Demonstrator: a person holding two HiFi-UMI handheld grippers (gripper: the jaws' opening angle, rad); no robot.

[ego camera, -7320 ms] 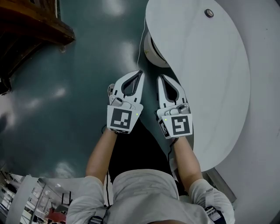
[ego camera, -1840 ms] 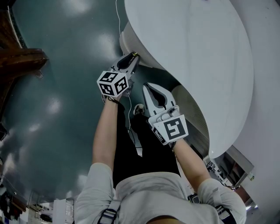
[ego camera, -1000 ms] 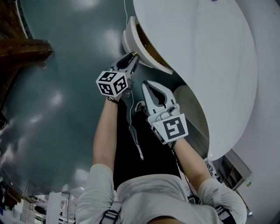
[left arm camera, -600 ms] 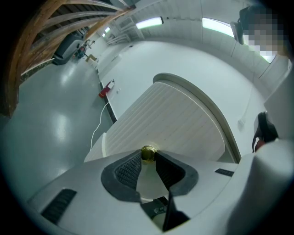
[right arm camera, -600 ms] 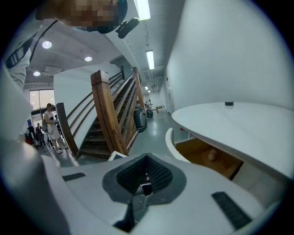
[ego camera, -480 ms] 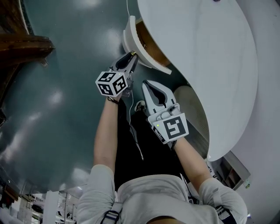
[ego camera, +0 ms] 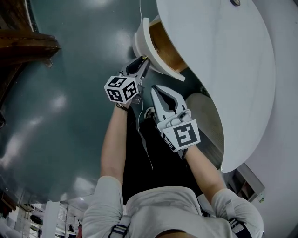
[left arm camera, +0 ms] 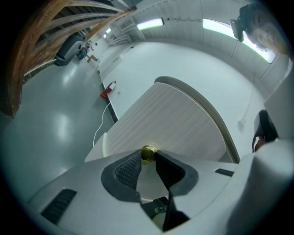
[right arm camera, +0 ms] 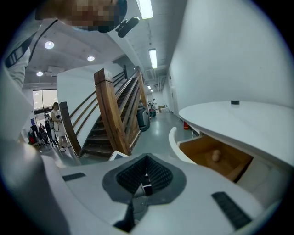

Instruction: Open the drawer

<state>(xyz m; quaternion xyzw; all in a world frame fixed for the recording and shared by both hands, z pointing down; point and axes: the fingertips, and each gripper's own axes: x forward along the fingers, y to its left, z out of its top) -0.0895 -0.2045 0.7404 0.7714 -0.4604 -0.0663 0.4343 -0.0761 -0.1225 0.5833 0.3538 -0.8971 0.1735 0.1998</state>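
The white curved drawer (ego camera: 141,41) stands pulled out from under the white oval table (ego camera: 223,60), and its wooden inside (ego camera: 168,49) shows. My left gripper (ego camera: 144,59) is shut on the drawer's small brass knob (left arm camera: 148,153), with one pad on each side of it, against the ribbed drawer front (left arm camera: 170,121). My right gripper (ego camera: 155,89) hangs just beside it, below the drawer, shut with nothing in it (right arm camera: 146,159). In the right gripper view the open drawer (right arm camera: 229,160) holds a small round pale object (right arm camera: 216,156).
A wooden staircase (right arm camera: 112,114) rises at the left, with people (right arm camera: 54,123) standing far behind it. A white cable (ego camera: 139,9) runs over the teal floor (ego camera: 79,69). The table's ribbed pedestal (ego camera: 205,123) stands right of my right arm. A red object (left arm camera: 106,91) lies by the wall.
The drawer has slid further out from under the table, showing more of its wooden inside. My left gripper stays closed on the knob; the right gripper has barely moved.
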